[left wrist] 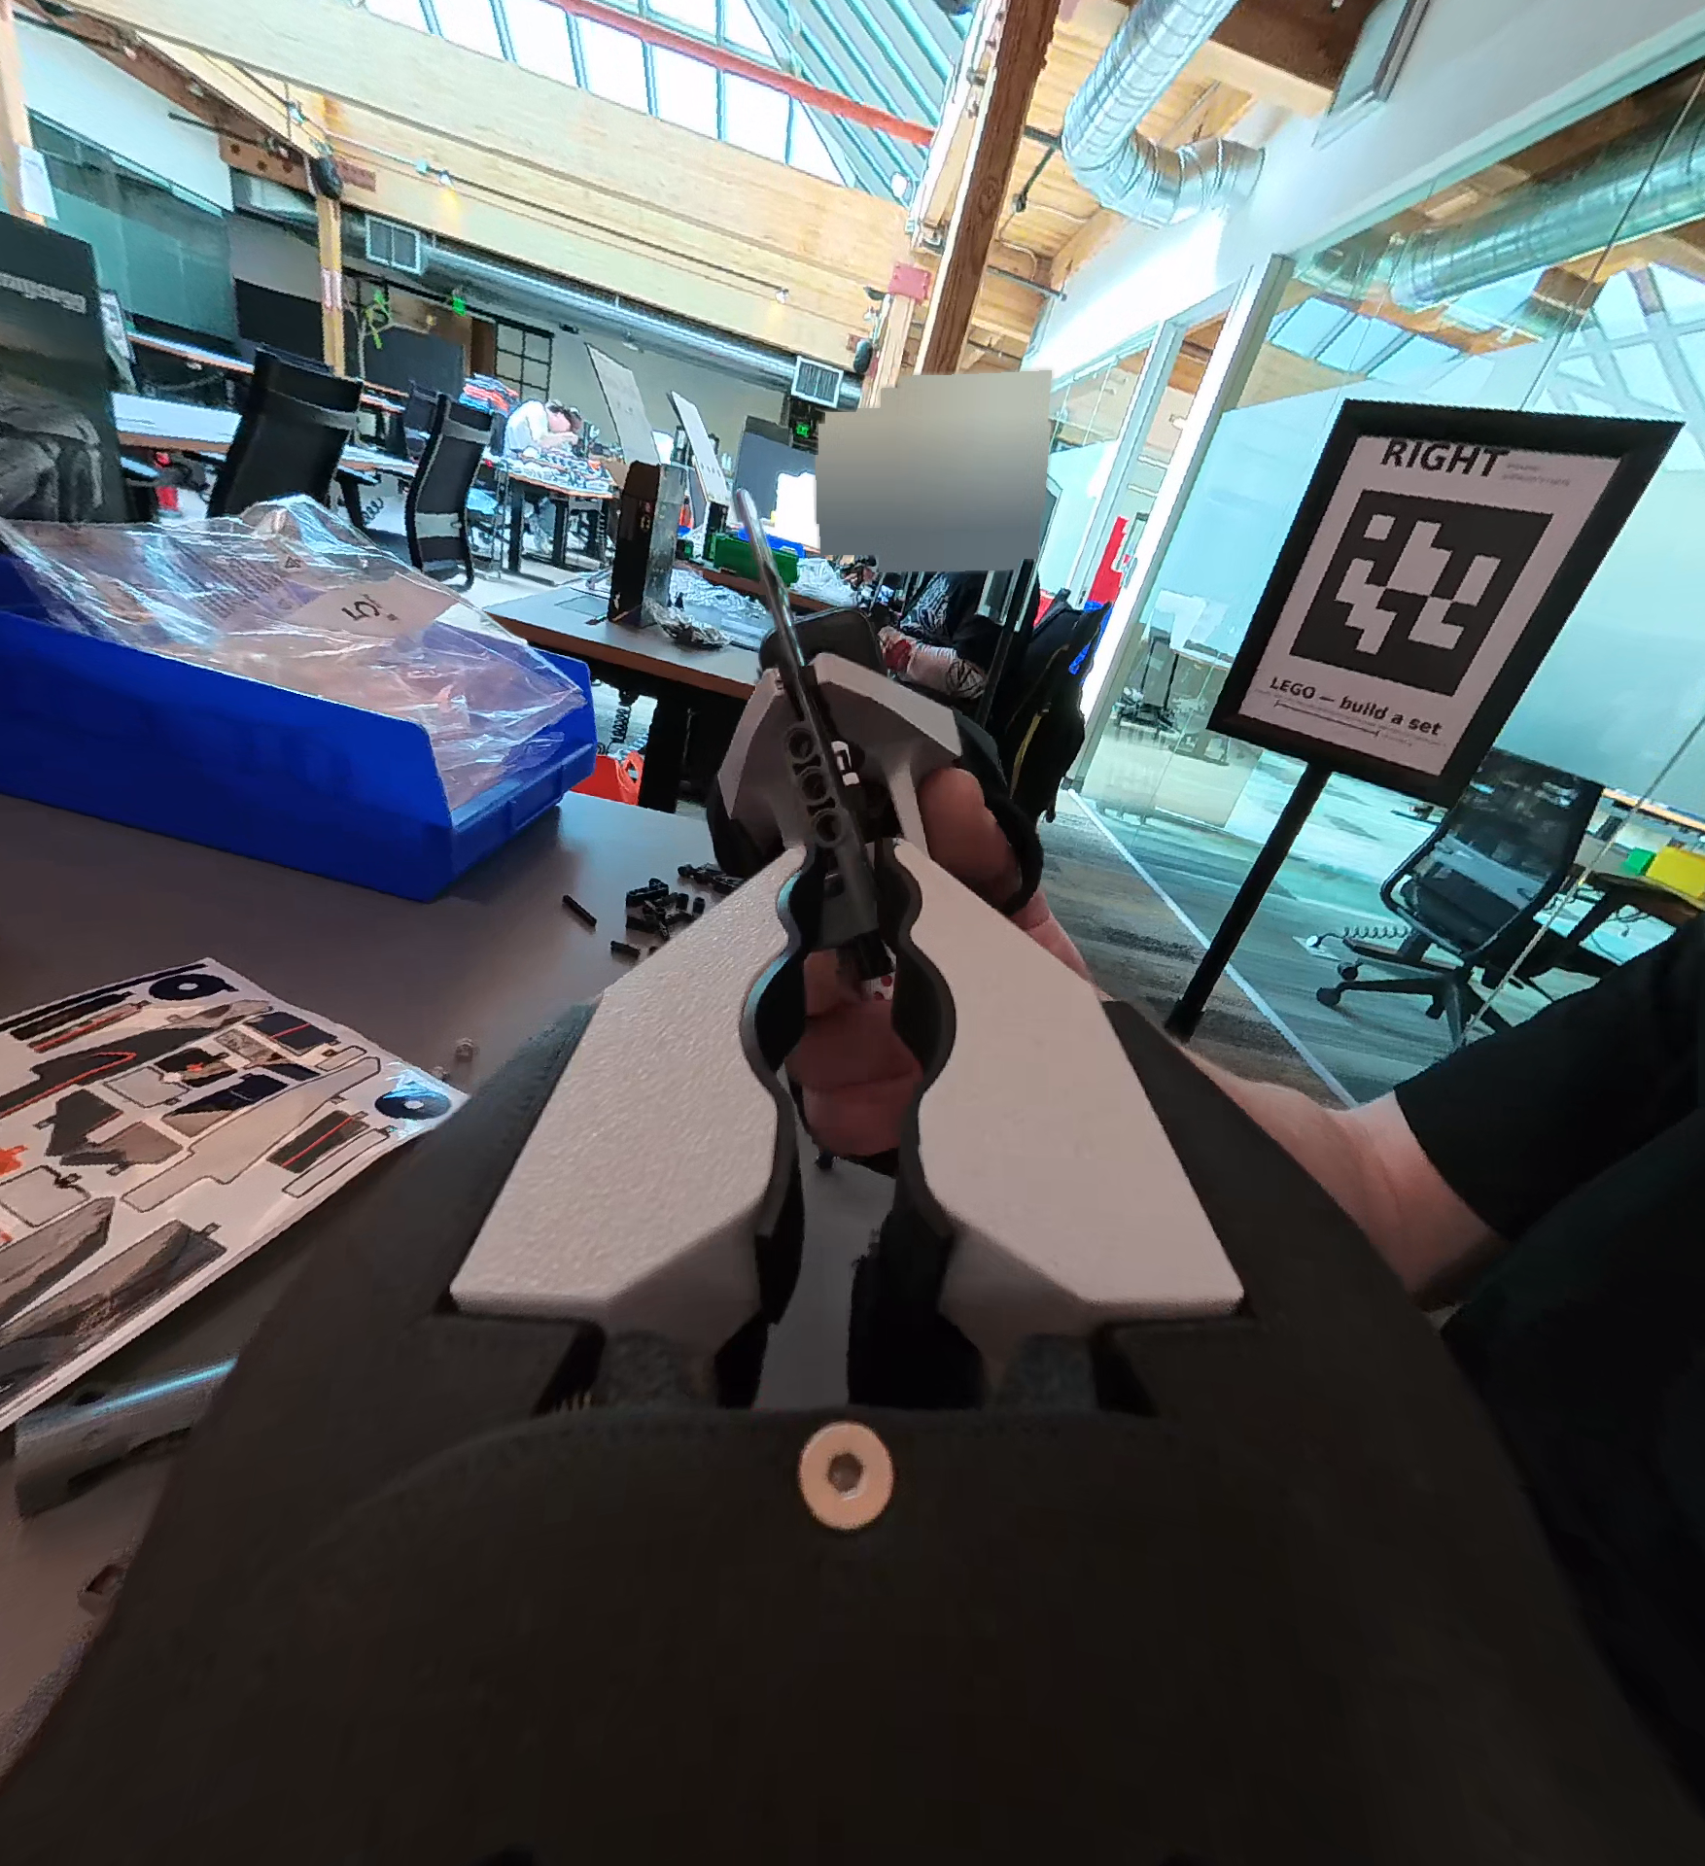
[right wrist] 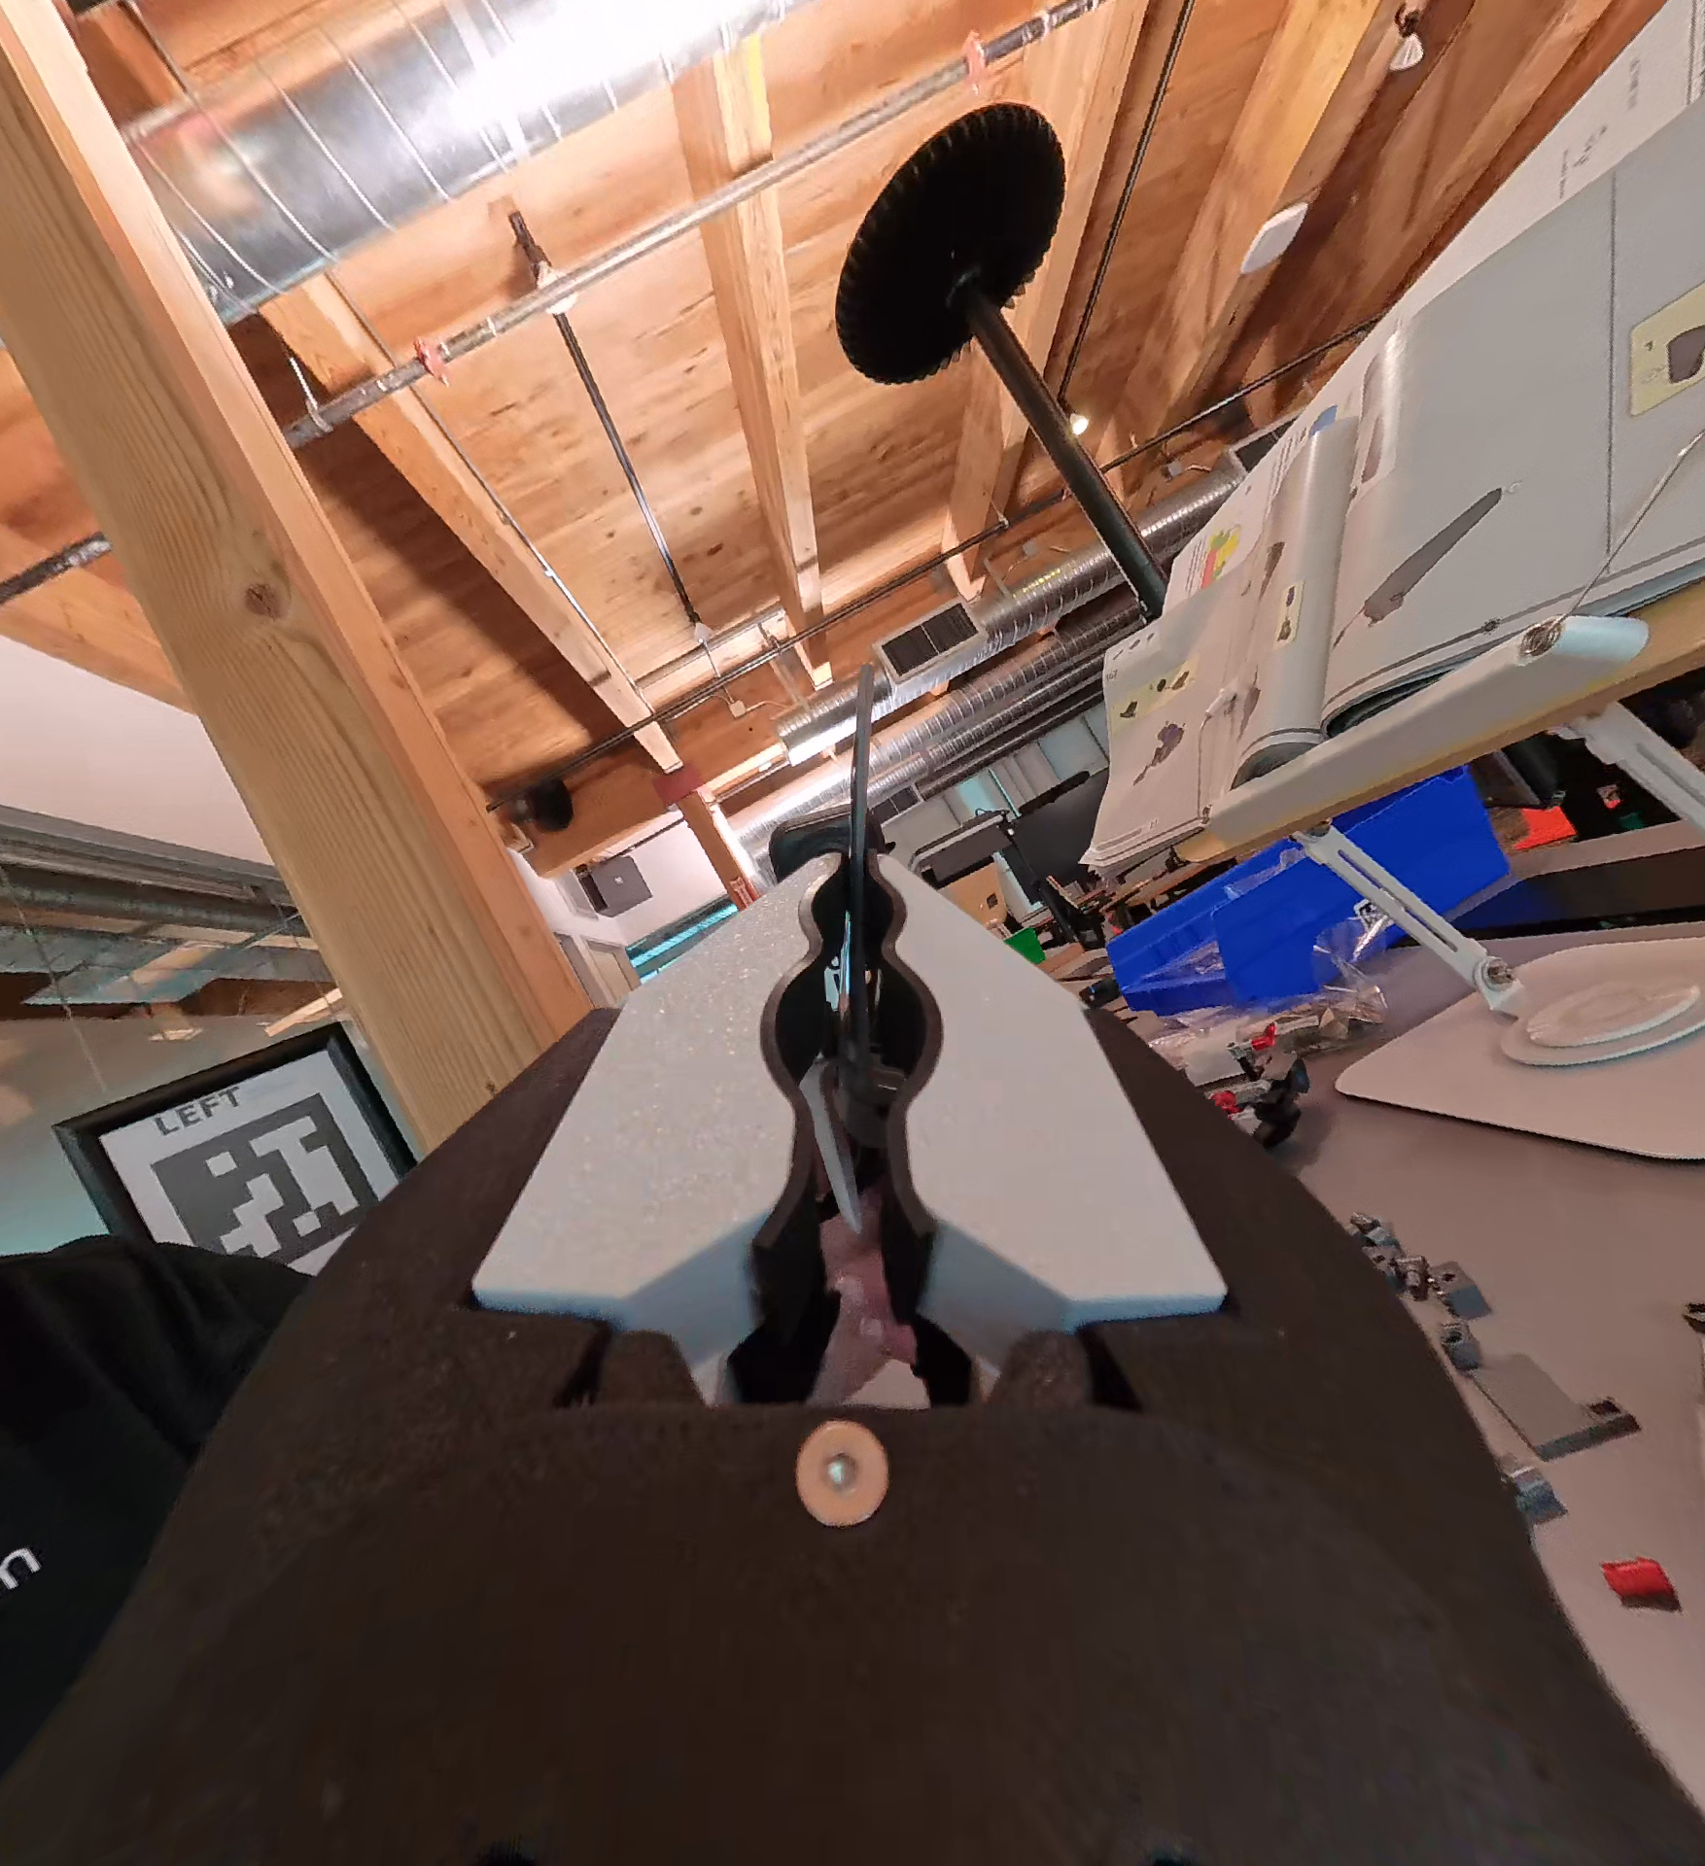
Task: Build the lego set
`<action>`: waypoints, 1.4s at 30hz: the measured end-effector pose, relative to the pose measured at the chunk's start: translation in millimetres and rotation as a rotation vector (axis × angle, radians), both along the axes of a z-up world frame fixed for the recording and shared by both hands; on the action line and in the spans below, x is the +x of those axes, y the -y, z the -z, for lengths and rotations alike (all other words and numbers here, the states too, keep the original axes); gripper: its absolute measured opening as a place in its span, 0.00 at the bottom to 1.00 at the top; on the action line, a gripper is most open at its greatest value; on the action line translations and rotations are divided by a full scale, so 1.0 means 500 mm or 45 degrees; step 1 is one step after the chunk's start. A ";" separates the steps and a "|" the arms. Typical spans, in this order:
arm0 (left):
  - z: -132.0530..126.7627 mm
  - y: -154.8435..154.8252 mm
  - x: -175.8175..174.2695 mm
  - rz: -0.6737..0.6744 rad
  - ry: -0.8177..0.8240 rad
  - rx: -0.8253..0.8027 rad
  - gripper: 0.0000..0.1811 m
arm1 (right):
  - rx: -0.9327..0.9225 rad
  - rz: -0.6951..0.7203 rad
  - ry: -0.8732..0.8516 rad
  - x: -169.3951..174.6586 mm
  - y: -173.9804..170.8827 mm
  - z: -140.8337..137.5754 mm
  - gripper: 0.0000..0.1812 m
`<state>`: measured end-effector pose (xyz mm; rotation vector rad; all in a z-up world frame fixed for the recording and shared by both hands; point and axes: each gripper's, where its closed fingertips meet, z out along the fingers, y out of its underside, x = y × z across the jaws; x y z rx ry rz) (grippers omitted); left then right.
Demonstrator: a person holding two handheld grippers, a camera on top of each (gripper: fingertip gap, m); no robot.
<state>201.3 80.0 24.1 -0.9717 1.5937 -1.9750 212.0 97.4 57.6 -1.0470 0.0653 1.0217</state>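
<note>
My left gripper is shut on a dark grey holed lego beam and holds it above the table. A thin curved end of the beam rises past the tips. My right gripper shows just beyond in the left wrist view, tip to tip with the left, held by a hand, with the beam running against its fingers. In its own view my right gripper is shut on a thin dark lego piece seen edge-on and sticking up past the tips. I cannot tell whether it is the same beam.
A sticker sheet lies at the left, small black pins ahead, and a blue bin with a plastic bag behind. An instruction booklet sits on a stand. Loose grey parts and a red part lie at the right. The tips of both grippers are at nearly the same place.
</note>
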 end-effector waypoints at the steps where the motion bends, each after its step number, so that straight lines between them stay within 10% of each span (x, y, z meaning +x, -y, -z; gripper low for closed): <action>1: 0.000 0.000 -0.001 0.003 0.000 -0.008 0.04 | -0.001 0.007 0.023 -0.002 0.000 0.001 0.00; 42: 0.006 0.018 -0.001 -0.020 0.042 0.170 0.12 | -0.037 -0.013 0.298 -0.005 0.026 -0.022 0.00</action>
